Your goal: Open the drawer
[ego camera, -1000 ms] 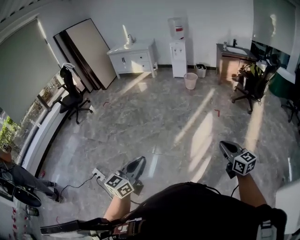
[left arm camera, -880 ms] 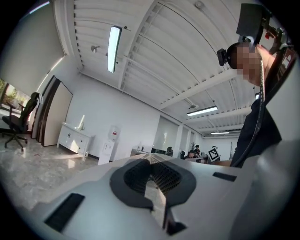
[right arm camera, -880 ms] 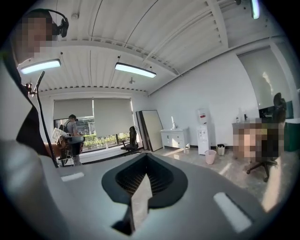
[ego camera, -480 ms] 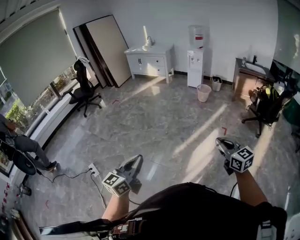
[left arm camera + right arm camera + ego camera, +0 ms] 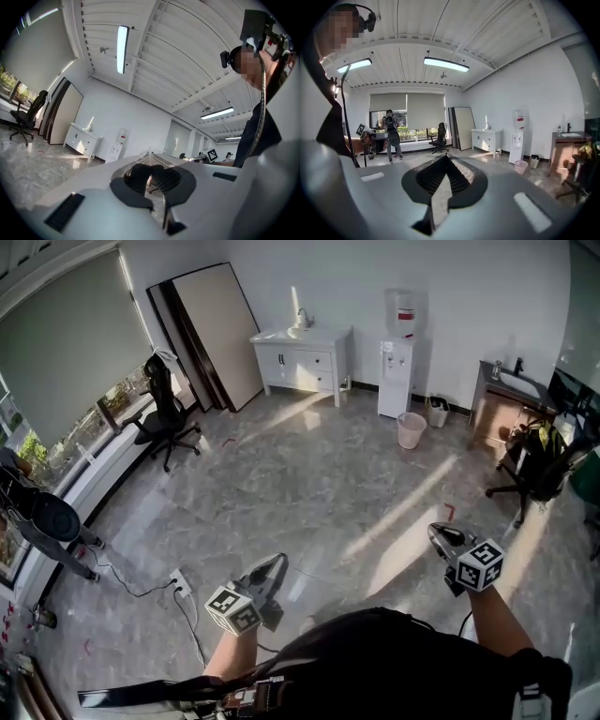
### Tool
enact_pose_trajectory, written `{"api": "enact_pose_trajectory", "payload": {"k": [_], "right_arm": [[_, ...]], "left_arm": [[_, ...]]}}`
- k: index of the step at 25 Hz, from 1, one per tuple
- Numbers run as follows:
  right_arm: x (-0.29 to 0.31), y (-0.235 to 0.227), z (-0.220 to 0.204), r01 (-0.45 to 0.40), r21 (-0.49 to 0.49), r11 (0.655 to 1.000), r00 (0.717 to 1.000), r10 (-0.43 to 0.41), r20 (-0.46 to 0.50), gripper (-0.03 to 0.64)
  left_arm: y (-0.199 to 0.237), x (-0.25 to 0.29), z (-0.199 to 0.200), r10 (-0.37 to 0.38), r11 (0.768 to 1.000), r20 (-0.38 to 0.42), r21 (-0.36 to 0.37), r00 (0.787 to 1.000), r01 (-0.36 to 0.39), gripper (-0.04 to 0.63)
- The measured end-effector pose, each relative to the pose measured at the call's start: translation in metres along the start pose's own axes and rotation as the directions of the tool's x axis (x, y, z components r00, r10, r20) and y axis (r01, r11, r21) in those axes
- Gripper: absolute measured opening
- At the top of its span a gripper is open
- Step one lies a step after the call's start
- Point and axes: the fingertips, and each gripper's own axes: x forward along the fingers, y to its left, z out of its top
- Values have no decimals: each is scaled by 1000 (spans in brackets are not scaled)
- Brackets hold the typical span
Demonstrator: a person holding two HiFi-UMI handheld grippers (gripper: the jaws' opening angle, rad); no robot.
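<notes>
step: approach | drawer (image 5: pixel 314 359) sited in white cabinet (image 5: pixel 281 337) at far wall, well apart from grippers | L gripper (image 5: pixel 277 561) & R gripper (image 5: pixel 437 532): fingers (image 5: pixel 459 178) pressed together, nothing gripped | carried low, judged transit pose, handle not yet reached

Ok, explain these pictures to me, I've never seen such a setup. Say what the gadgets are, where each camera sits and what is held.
No robot here: a person carries a two-jaw tool in each hand, the left gripper and the right gripper. The head view comes from a camera on the person's head, looking down at the floor. The two gripper views come from cameras riding on each tool, looking along its jaws. Both pairs of jaws are closed and hold nothing. The white cabinet with drawers stands at the far wall beside a water dispenser, far from both grippers.
</notes>
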Motion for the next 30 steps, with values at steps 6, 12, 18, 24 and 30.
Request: {"api": "enact_pose_trajectory", "payload": {"k": [6, 12, 18, 24, 30], "right_arm": [[63, -21, 22, 58, -2, 998, 998, -58, 4, 2], [143, -31, 61, 103, 22, 994, 994, -104, 40, 2], [230, -32, 72, 120, 58, 991, 991, -122, 48, 2], [300, -32, 79, 65, 42, 997, 998, -66, 21, 2], [359, -64, 84, 4, 62, 998, 1000, -5, 23, 2]], "left_arm": [[71, 38, 26, -63, 998, 8, -2, 998, 63, -9], [161, 73, 81, -100, 994, -24, 37, 995, 101, -9], [243, 84, 120, -110, 992, -27, 53, 994, 112, -9], [293, 93, 125, -85, 996, -27, 21, 996, 86, -9], [335, 109, 125, -12, 999, -18, 33, 1000, 12, -9]]}}
